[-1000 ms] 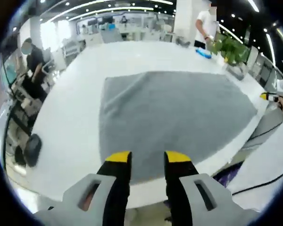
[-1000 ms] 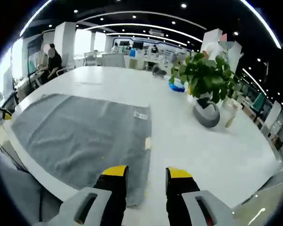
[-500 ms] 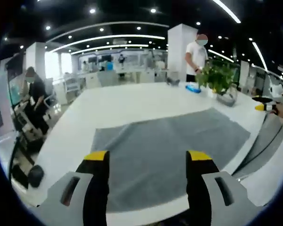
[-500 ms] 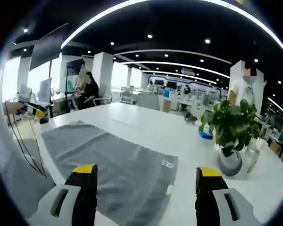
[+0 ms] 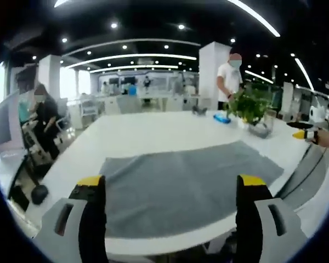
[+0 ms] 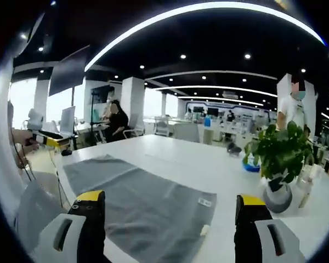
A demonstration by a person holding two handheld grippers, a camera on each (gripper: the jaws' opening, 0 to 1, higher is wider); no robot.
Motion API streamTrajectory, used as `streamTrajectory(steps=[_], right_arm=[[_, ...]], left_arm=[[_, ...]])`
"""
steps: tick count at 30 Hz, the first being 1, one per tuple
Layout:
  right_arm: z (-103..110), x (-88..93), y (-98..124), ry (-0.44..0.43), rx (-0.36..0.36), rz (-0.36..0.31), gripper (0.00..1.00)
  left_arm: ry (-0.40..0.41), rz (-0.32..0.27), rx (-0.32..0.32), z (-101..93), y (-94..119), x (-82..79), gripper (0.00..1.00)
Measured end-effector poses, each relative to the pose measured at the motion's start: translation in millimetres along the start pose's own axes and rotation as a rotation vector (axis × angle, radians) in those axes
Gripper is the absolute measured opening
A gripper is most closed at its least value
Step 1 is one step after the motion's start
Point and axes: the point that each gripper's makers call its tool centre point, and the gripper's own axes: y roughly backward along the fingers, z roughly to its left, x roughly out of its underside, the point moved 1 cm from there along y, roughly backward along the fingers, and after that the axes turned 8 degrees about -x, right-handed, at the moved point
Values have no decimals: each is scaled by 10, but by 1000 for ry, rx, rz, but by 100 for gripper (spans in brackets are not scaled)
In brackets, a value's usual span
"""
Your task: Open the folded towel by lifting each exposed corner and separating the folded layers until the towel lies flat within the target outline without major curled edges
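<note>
left gripper (image 5: 170, 183) held level above the near edge of the white worktop (image 5: 148, 129), jaws spread wide with nothing between them, yellow tips pointing across the grey towel (image 5: 181, 178). towel spread open and flat on the worktop, near edge running along the worktop's rim, surface only lightly rippled. potted plant (image 5: 251, 107) at the far right of the worktop, well apart from the towel. a standing person in a white shirt (image 5: 230, 76) behind the plant; a seated person in dark clothes (image 5: 41, 118) off to the left. at the right rim, a hand with the other gripper's yellow tip (image 5: 310, 135), raised clear of the towel.

right gripper (image 6: 170, 200) likewise held up and level, jaws wide apart, grasping nothing. grey towel (image 6: 137, 200) flat below and ahead, a small white tag (image 6: 205, 202) near its right-hand corner, that edge lying straight. potted plant (image 6: 277, 164) in a grey pot to the right, apart from the towel. at far left, a hand holding the left gripper (image 6: 44, 138) above the worktop (image 6: 208, 167) edge.
</note>
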Motion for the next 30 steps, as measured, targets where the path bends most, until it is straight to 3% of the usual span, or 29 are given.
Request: streamTrajectory(steps=[7, 11, 16, 20, 25, 28, 30], right_arm=[[-32, -24, 189, 6, -17, -35, 100], [-71, -27, 287, 1, -9, -48, 100], [-171, 11, 456, -6, 9, -46, 100], [-226, 152, 478, -30, 38, 8, 100], [-203, 148, 496, -26, 63, -1, 100], [-252, 212, 514, -95, 115, 21, 100], [-309, 242, 483, -163, 157, 22, 100]], left_arm=[[4, -34, -28, -176, 49, -32, 99], [7, -33, -21, -379, 42, -33, 99], [10, -47, -22, -538, -9, -81, 99], [34, -53, -22, -642, -30, -126, 98], [43, -54, 7, -707, -62, -93, 98], [38, -35, 23, -685, -58, -125, 99], [10, -85, 23, -636, -10, -243, 99]])
